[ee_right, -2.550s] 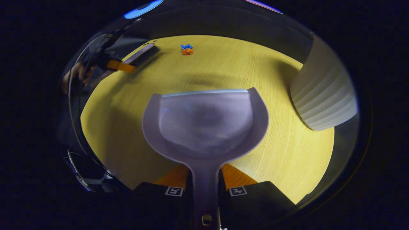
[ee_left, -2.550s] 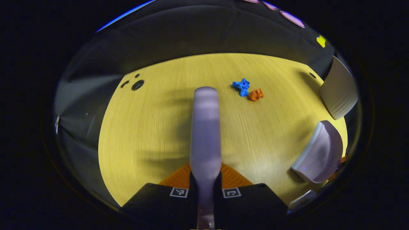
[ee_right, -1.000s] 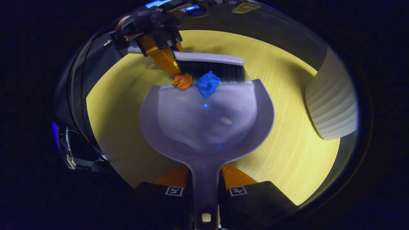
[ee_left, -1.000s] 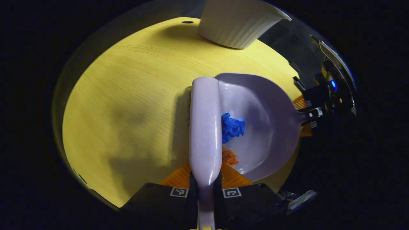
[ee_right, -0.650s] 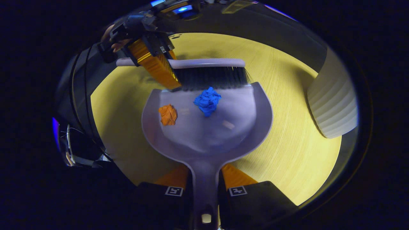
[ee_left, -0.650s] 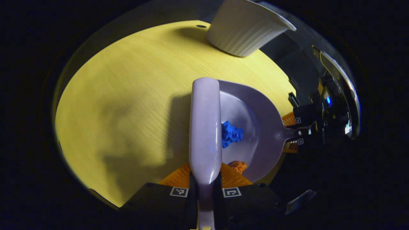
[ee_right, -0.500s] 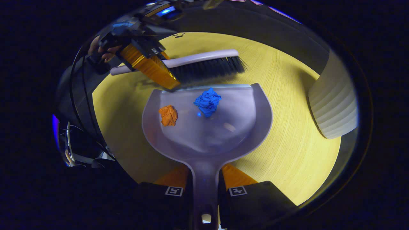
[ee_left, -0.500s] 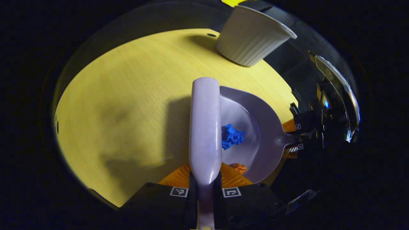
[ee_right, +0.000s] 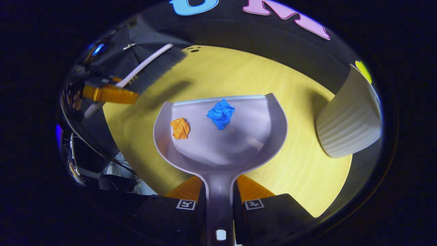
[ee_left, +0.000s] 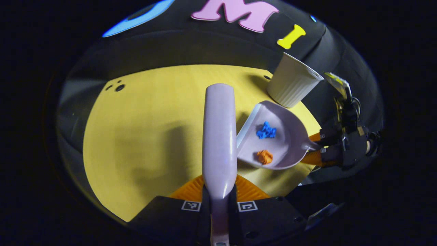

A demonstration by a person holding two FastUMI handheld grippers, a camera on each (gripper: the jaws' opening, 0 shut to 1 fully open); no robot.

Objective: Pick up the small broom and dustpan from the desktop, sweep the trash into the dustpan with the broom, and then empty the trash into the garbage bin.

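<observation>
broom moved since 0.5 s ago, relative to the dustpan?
Yes. In the right gripper view the lilac broom has swung away from the lilac plastic dustpan's front lip, up and left toward the yellow wooden table's far edge.

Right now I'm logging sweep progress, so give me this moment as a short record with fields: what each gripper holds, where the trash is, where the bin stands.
left gripper: shut on the broom, held up clear of the dustpan
right gripper: shut on the dustpan by its handle
blue paper wad: inside the dustpan, near its front lip
orange paper wad: inside the dustpan, apart from the blue one
garbage bin: white, ribbed, upright on the desktop, beside the dustpan
stage: trash collected, not yet emptied
</observation>
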